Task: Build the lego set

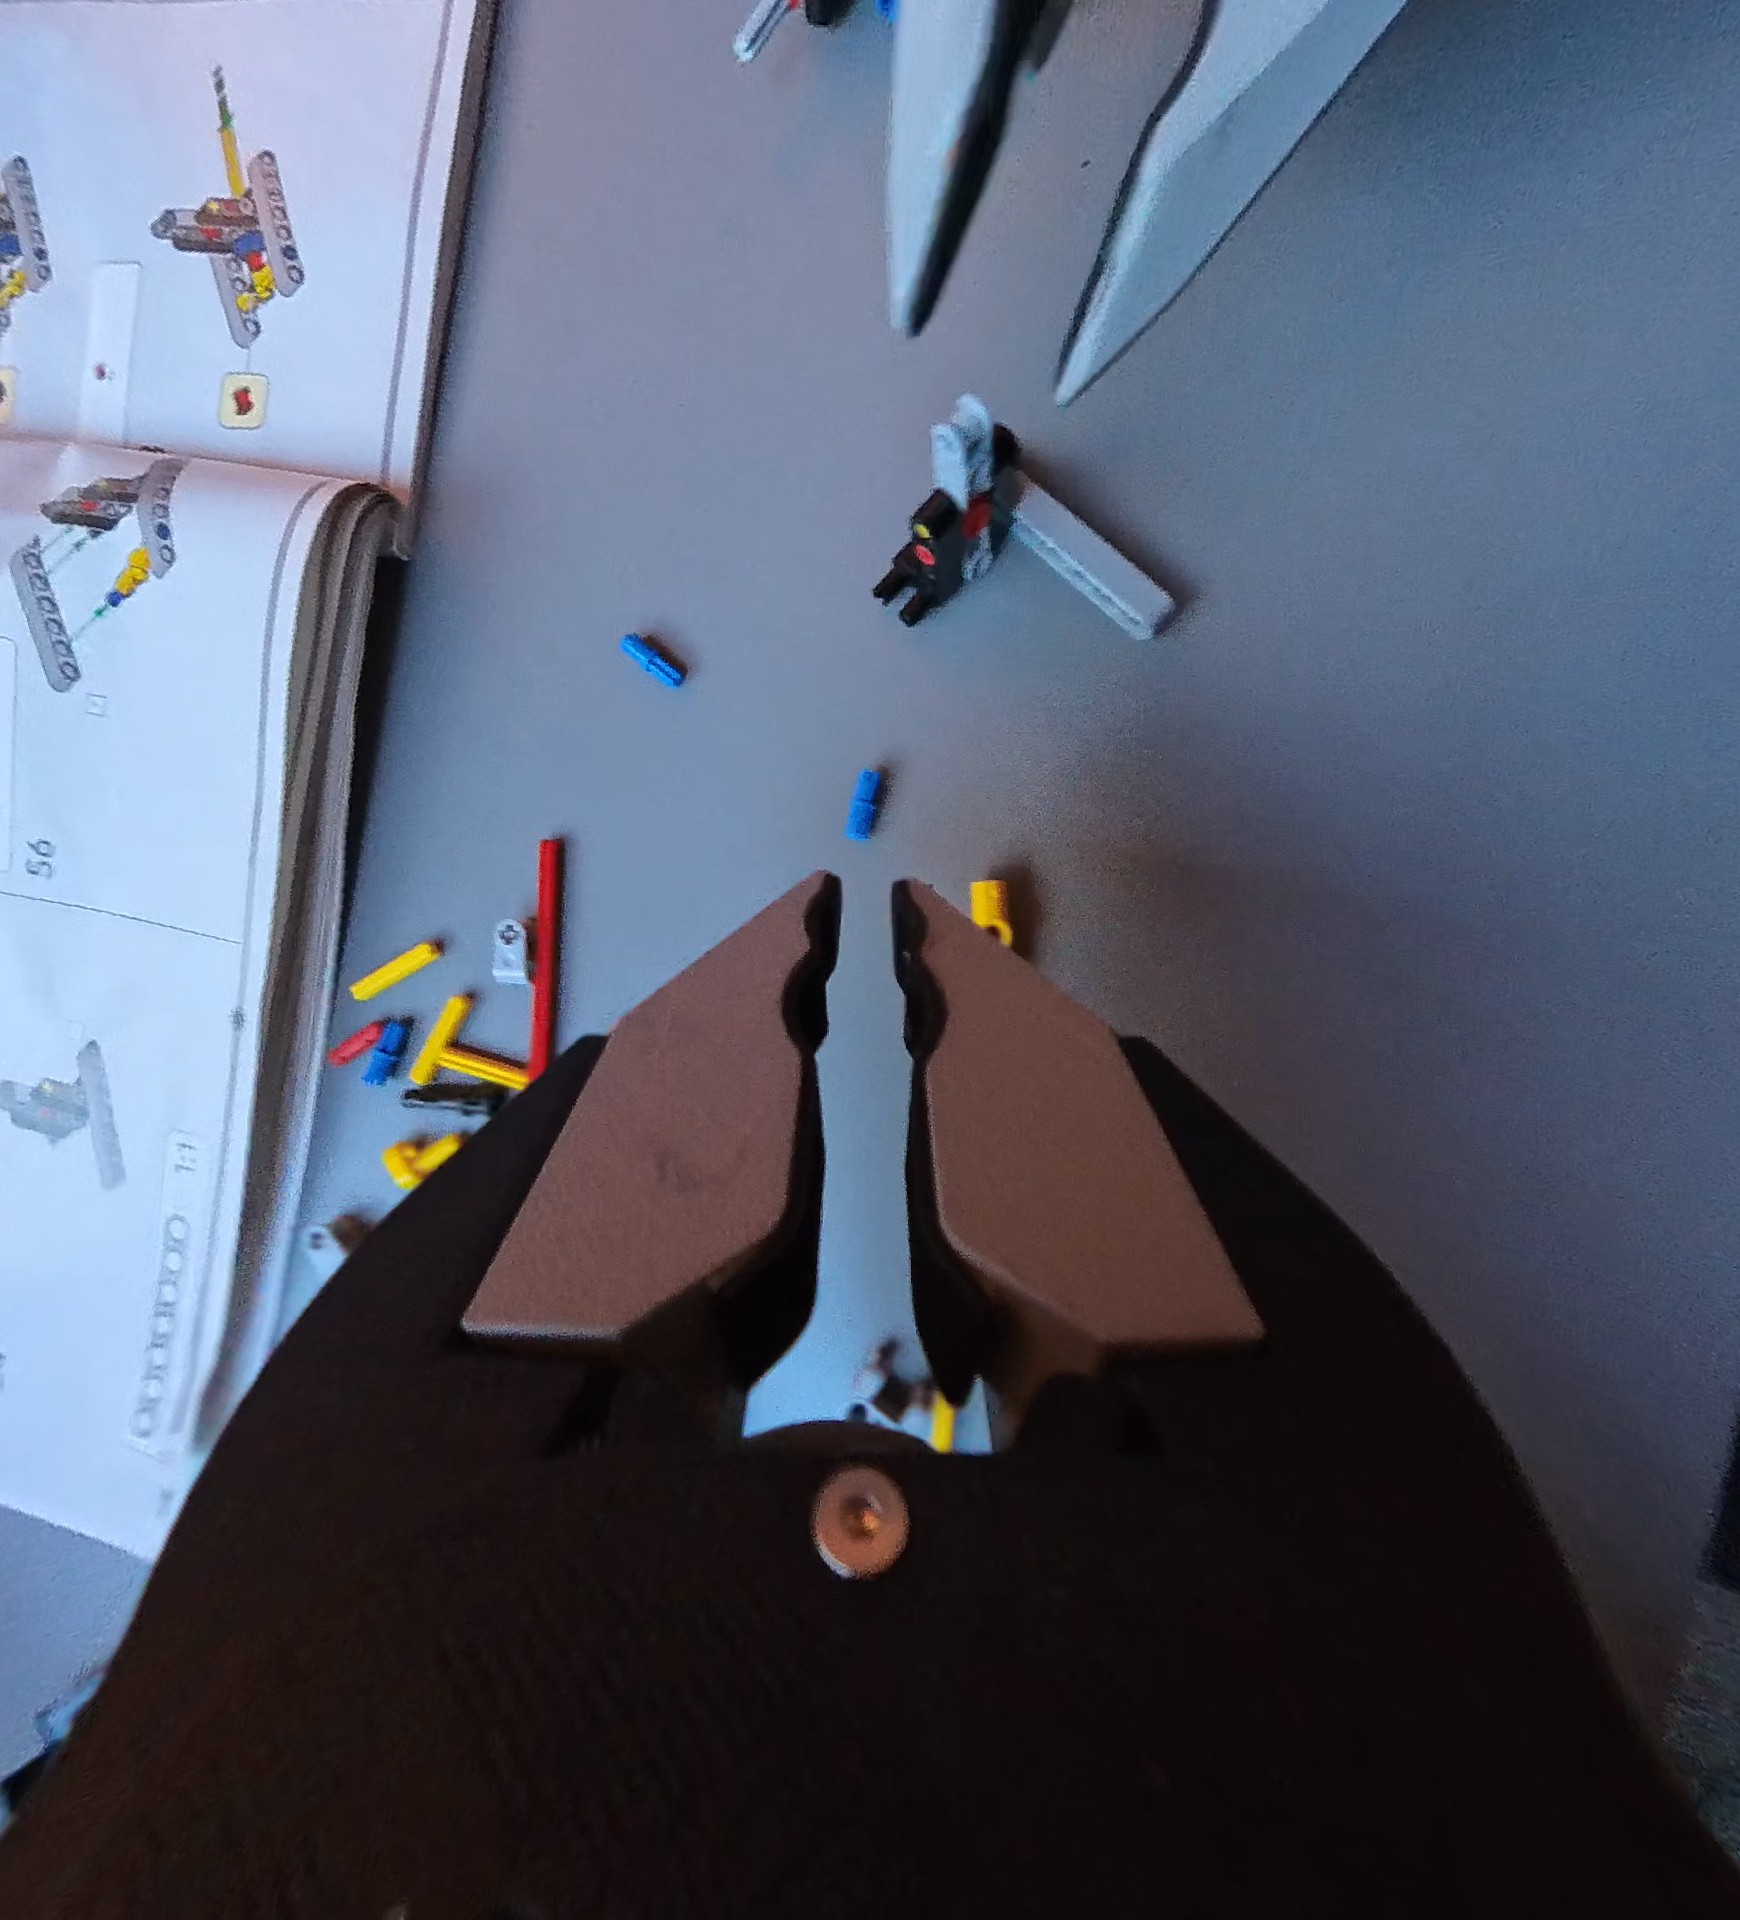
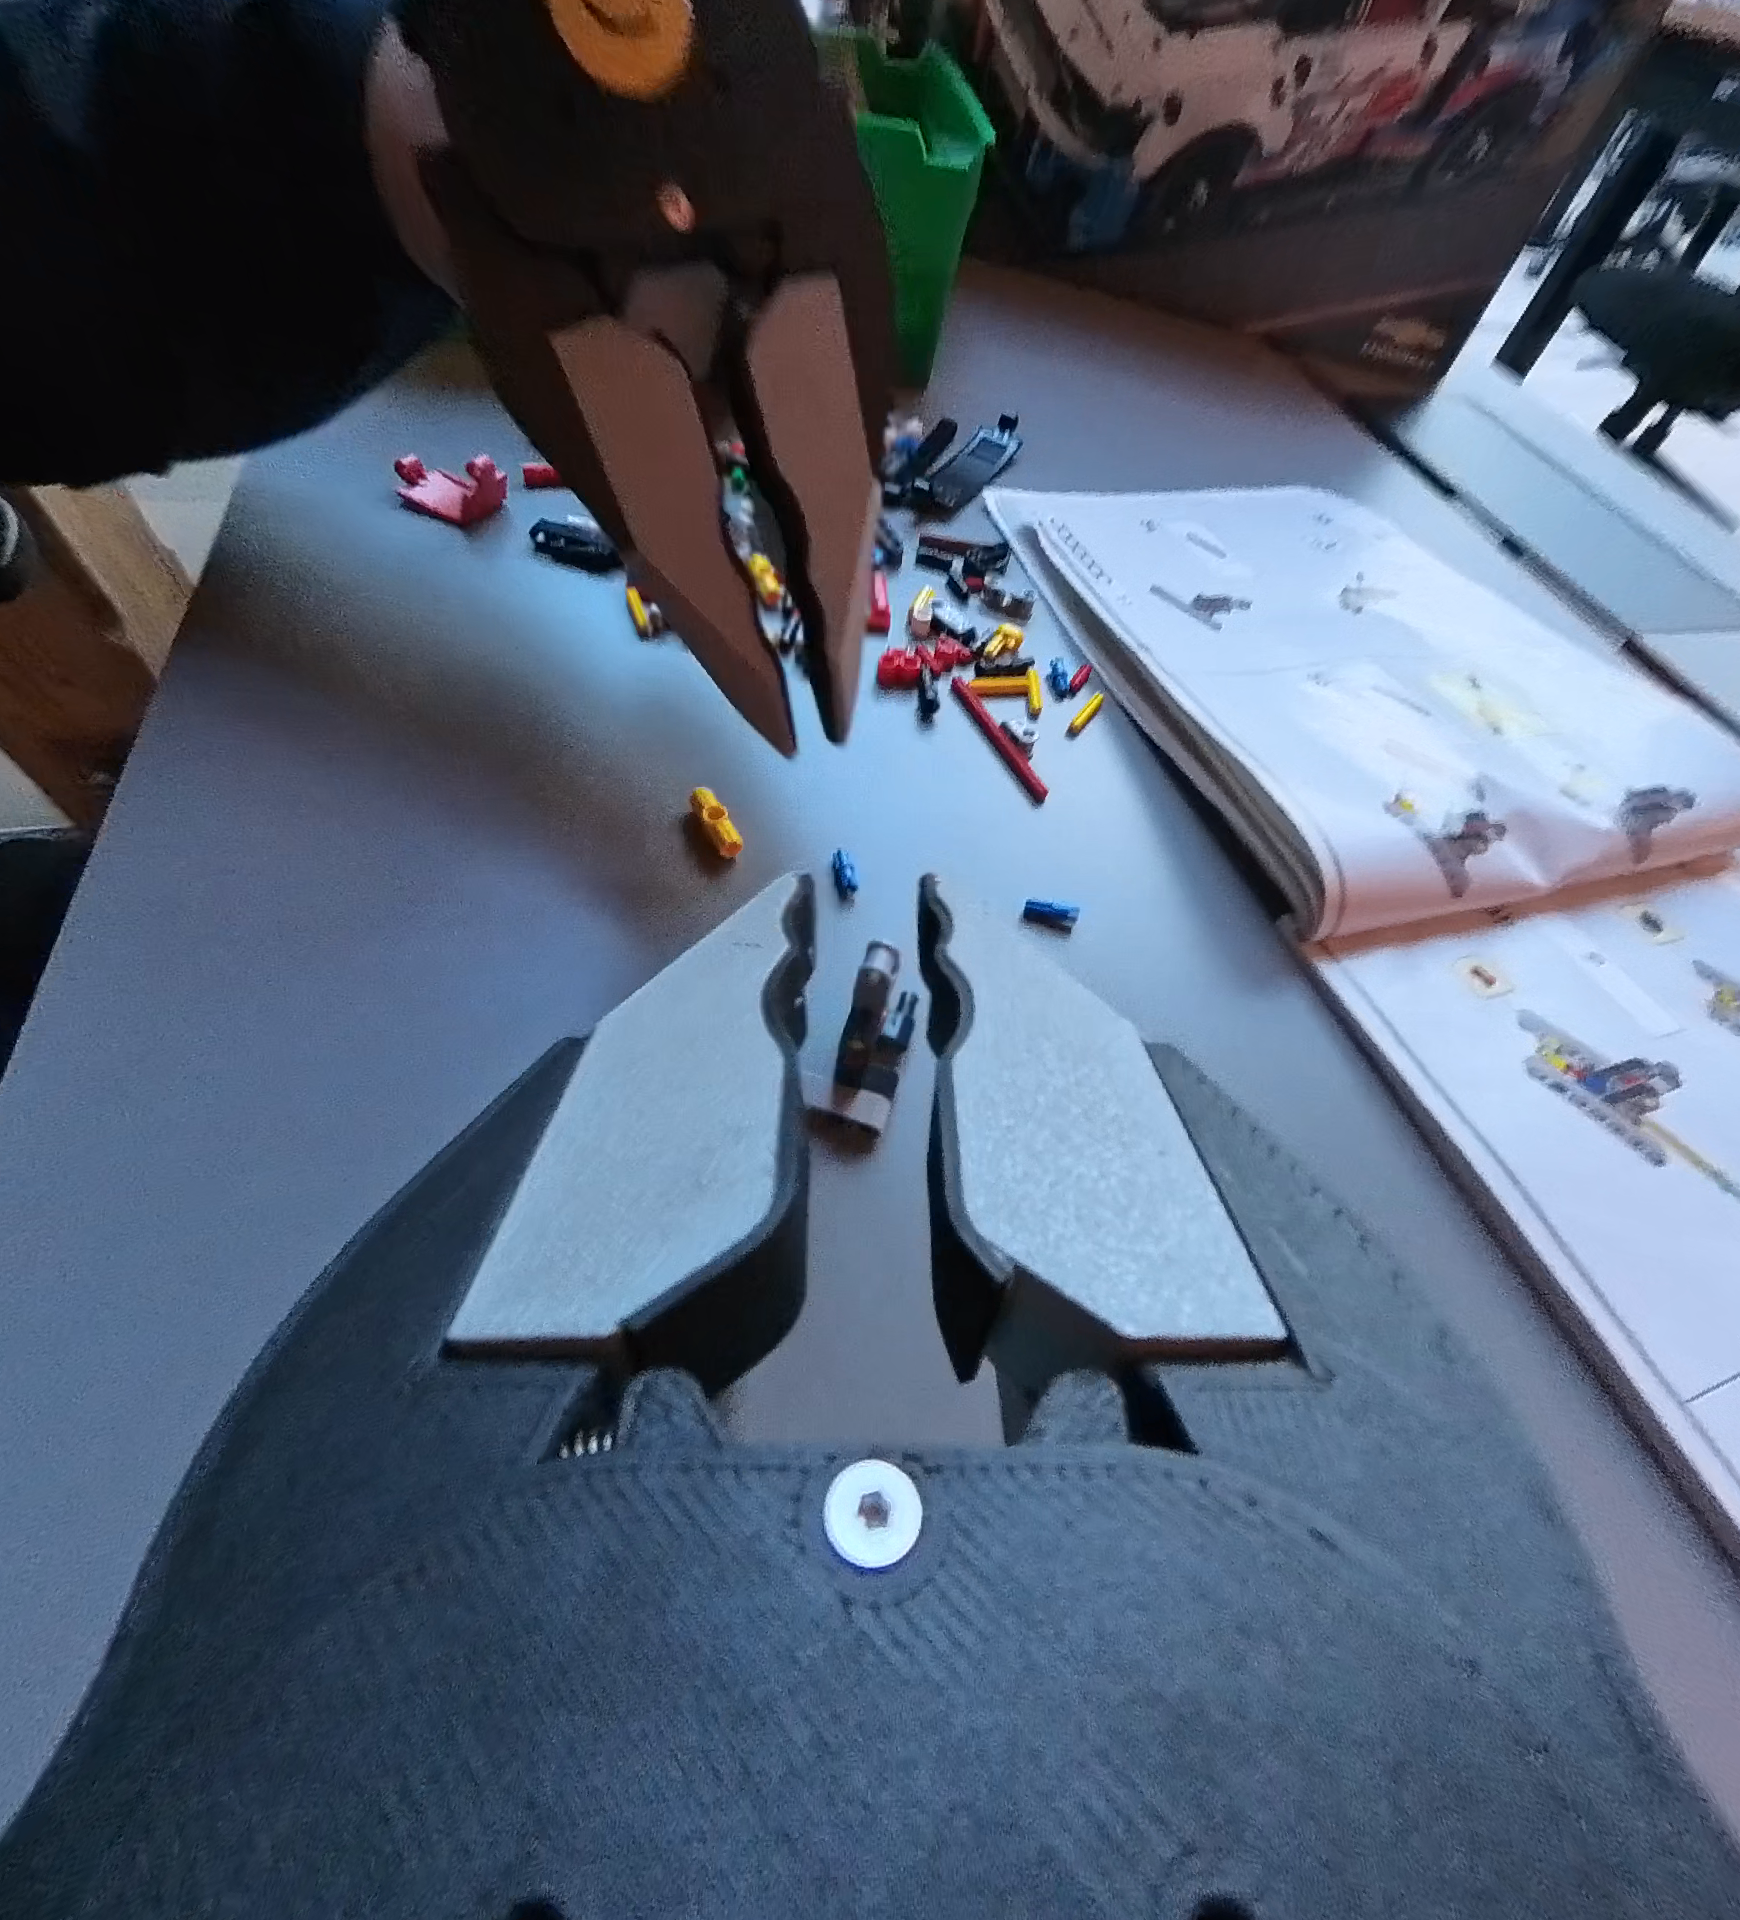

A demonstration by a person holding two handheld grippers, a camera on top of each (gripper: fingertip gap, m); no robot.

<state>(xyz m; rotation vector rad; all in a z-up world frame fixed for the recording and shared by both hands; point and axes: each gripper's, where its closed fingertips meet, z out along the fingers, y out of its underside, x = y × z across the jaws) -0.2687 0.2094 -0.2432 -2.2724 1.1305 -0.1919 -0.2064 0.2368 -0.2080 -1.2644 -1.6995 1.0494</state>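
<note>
Two grippers hang over the grey bench (image 1: 1365,831). The left gripper (image 1: 866,883) has a narrow gap and holds nothing; a blue pin (image 1: 864,802) lies just ahead. The right gripper (image 2: 861,883) is open above a small black and grey assembly (image 2: 871,1039). An open instruction booklet (image 2: 1417,727) lies beside; its print is too blurred to read.

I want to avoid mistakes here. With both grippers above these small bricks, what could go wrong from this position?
1. The right gripper is open around the small assembly without touching it; closing off-centre might tip it.
2. The left gripper, open and holding nothing, hovers near a blue pin and a yellow connector; it could knock them away.
3. The two grippers face each other closely and might collide.
</note>
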